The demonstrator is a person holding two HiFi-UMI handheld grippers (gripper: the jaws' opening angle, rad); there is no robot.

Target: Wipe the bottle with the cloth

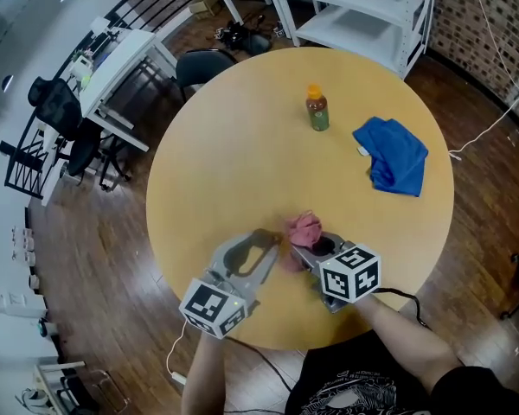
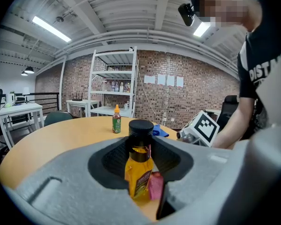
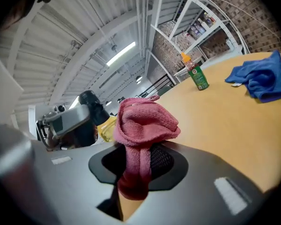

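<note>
Pink cloth [image 3: 143, 125] is bunched tight in my right gripper [image 1: 316, 251], just beside the black-capped bottle [image 2: 139, 165] clamped in my left gripper [image 1: 261, 247], above the desk [image 1: 242, 145].

Looks steeply down on round table [image 1: 242, 145] from overhead; rides left gripper [image 2: 141, 168] and right gripper [image 3: 138, 168], low, close, facing across; shares far green bottle [image 1: 317, 112].

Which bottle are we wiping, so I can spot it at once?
On the round wooden table, look at the near edge, where the left claw grips it. It is the black-capped bottle of amber liquid beside the pink cloth, unlike the orange-capped, green-labelled bottle standing alone farther across.
</note>
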